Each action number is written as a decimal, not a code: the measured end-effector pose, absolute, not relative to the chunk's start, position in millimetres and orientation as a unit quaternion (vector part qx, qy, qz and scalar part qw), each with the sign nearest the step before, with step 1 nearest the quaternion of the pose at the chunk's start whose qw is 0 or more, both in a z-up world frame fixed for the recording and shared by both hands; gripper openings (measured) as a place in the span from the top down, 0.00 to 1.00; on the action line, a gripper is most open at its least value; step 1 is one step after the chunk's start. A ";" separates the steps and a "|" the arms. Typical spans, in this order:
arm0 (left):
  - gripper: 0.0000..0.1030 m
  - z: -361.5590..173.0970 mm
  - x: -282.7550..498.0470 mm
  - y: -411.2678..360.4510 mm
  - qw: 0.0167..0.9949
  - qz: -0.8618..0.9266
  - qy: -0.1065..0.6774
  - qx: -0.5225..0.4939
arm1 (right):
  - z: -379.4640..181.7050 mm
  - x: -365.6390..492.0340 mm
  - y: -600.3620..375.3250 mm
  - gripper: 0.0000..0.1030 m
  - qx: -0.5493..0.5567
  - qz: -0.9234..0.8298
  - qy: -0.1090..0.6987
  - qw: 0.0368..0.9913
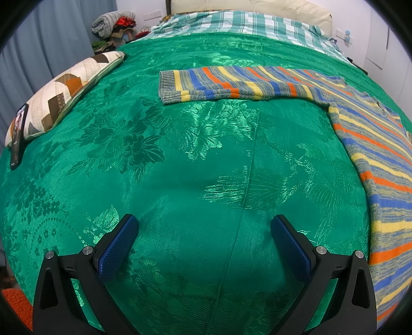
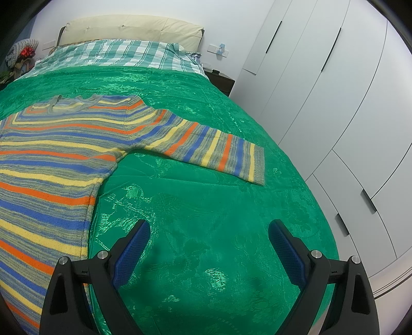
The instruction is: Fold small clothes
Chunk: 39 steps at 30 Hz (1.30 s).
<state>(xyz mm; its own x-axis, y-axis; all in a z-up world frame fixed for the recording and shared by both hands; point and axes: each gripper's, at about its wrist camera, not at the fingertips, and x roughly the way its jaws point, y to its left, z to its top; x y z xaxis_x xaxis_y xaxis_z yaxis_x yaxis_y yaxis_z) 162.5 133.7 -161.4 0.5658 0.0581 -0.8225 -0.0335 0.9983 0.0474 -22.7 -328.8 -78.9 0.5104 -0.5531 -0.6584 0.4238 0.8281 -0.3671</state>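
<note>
Sweater [image 1: 370,144]: striped in orange, blue, yellow and grey, spread flat on the bed, body lying at the right of the left wrist view and at the left of the right wrist view [image 2: 51,165]
Sleeves: one stretched out sideways across the bedspread in the left wrist view, grey cuff [image 1: 167,87] at its far end; the other stretched out in the right wrist view, ending in its own cuff [image 2: 258,165] near the bed's edge
Neckline: at the far end of the sweater, toward the pillows
Left gripper [image 1: 203,244]: held over bare bedspread beside the sweater, blue-padded fingers [image 1: 117,247] spread wide, nothing between them
Right gripper [image 2: 208,247]: over bare bedspread just beside the sweater's side edge, fingers [image 2: 131,255] spread wide, holding nothing
Bedspread [image 1: 180,159]: shiny green with a woven flower pattern, covering most of the bed
Checked sheet [image 1: 231,23]: green and white, at the head of the bed below a cream headboard [image 2: 134,28]
Cushion [image 1: 64,90]: patterned in cream and brown, at the far left edge of the bed
Phone [image 1: 18,136]: dark, propped against the cushion
Wardrobe [image 2: 334,103]: white doors along the right side of the bed
Clothes pile [image 1: 113,23]: heaped in the far left corner by the curtain
</note>
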 end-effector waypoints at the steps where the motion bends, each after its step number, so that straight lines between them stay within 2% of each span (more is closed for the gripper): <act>1: 0.00 -161.3 162.5 133.8 0.885 0.026 0.465 0.013 | -78.8 -22.9 -328.9 0.10 -0.080 -0.282 0.406 0.865; 39: 0.00 -159.2 161.1 132.4 0.886 0.027 0.462 0.014 | -81.8 -19.0 -323.0 0.10 -0.087 -0.277 0.410 0.865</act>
